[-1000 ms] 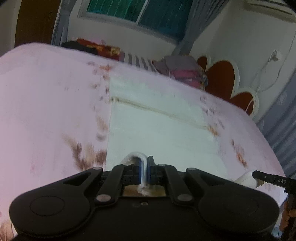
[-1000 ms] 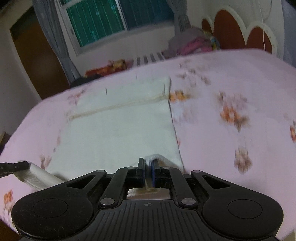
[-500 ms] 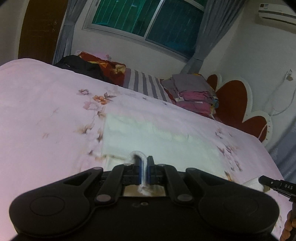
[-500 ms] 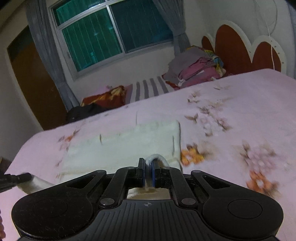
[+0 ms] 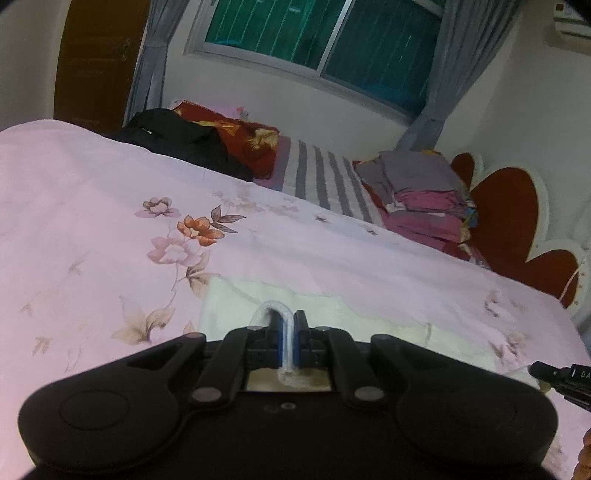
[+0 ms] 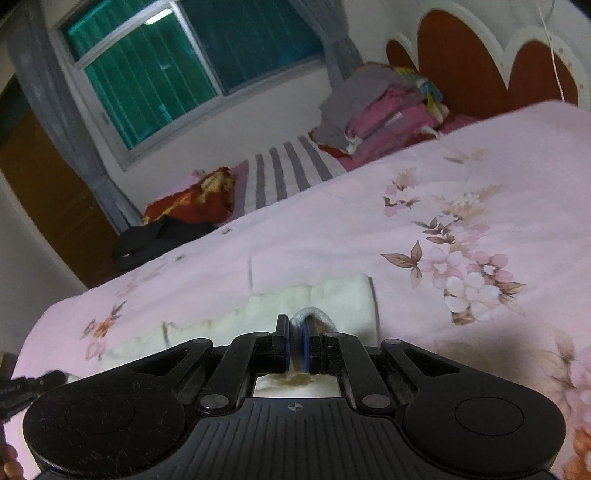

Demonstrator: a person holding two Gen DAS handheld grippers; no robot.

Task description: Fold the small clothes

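Observation:
A small cream-white garment (image 5: 236,306) lies flat on the pink flowered bedspread (image 5: 92,221). My left gripper (image 5: 290,332) is shut on a pinched edge of that cloth, and a fold of it bulges above the fingertips. In the right wrist view the same cream garment (image 6: 332,295) shows its far edge just beyond my right gripper (image 6: 295,332), which is shut on another pinch of its edge. Each gripper's tip pokes into the other's view: the right gripper's tip (image 5: 554,373) at the lower right, the left gripper's tip (image 6: 33,384) at the lower left.
Far side of the bed: a black garment (image 5: 177,136), a red patterned pillow (image 5: 240,136), a striped sheet (image 5: 317,177) and a stack of folded grey and pink clothes (image 5: 424,192). A red scalloped headboard (image 5: 517,206) stands to the right. A window (image 5: 332,33) with curtains is behind.
Both grippers have carried the near edge of the cloth forward across the bed, over the rest of the garment. Much less of the cloth shows ahead of them, and the far wall looms closer.

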